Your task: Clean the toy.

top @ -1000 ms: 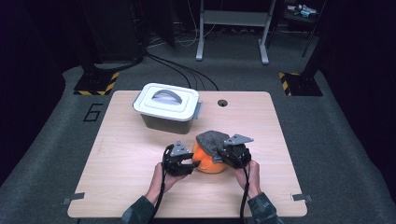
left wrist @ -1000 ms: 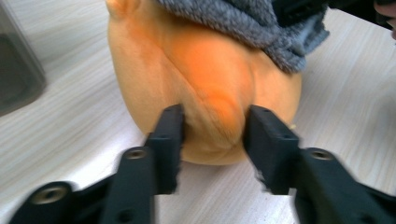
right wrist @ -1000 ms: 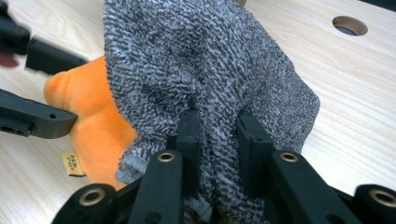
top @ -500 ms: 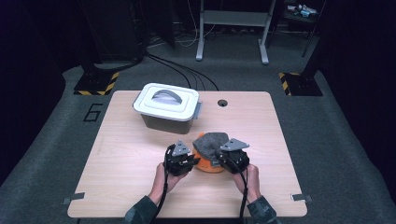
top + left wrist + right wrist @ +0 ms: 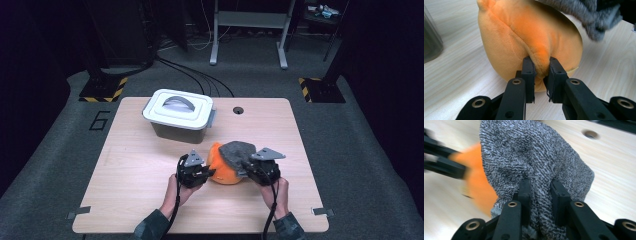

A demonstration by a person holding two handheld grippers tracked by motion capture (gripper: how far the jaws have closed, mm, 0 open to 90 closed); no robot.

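Note:
An orange plush toy (image 5: 220, 170) lies on the wooden table (image 5: 130, 165) near its front, with a grey knitted cloth (image 5: 237, 151) draped over its top right. My left gripper (image 5: 204, 172) is at the toy's left side. In the left gripper view the left gripper (image 5: 541, 62) is shut on a fold of the orange plush toy (image 5: 524, 32). My right gripper (image 5: 249, 169) is at the toy's right side. Seen from the right gripper view, the right gripper (image 5: 539, 185) is shut on a bunch of the grey cloth (image 5: 534, 152).
A grey bin with a white handled lid (image 5: 180, 112) stands behind the toy at the back left. A round cable hole (image 5: 238, 110) sits near the table's far edge. Bare wood lies to the left and right of the hands.
My right gripper has shifted slightly to the right with the grey cloth in it. The left hand has stayed at the plush toy.

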